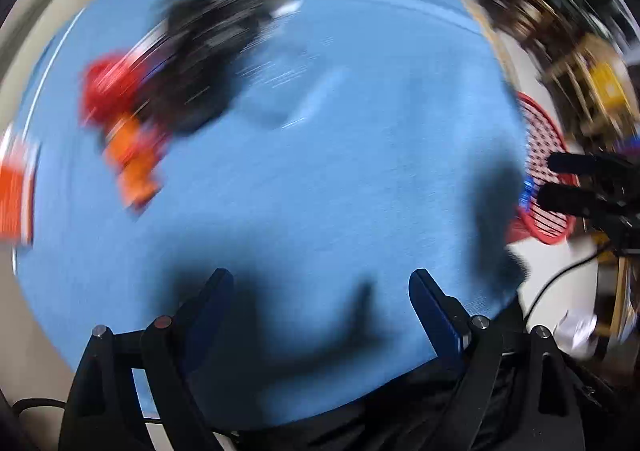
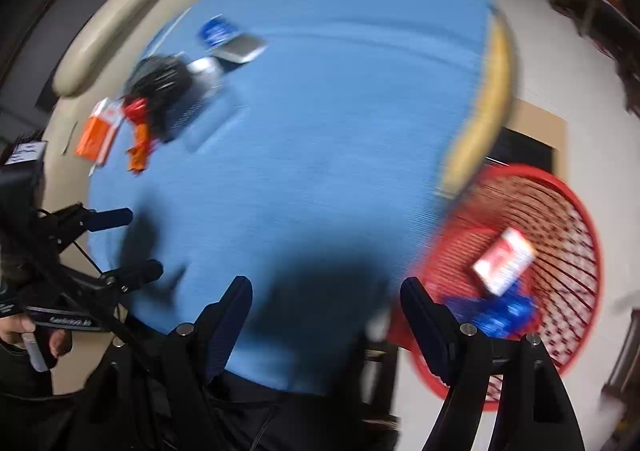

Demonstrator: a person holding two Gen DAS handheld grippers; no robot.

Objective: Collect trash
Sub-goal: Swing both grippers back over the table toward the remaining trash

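Red basket (image 2: 560,219) holds blurred wrappers (image 2: 505,259).

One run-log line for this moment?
left gripper: open, empty | right gripper: open, empty | red basket: holds trash | wrappers: on blue table

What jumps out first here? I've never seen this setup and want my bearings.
A round table under a bright blue cloth fills both views. Beside its right edge stands a red basket holding a red-and-white box and blue wrappers. Orange and black litter clusters at the cloth's far left.
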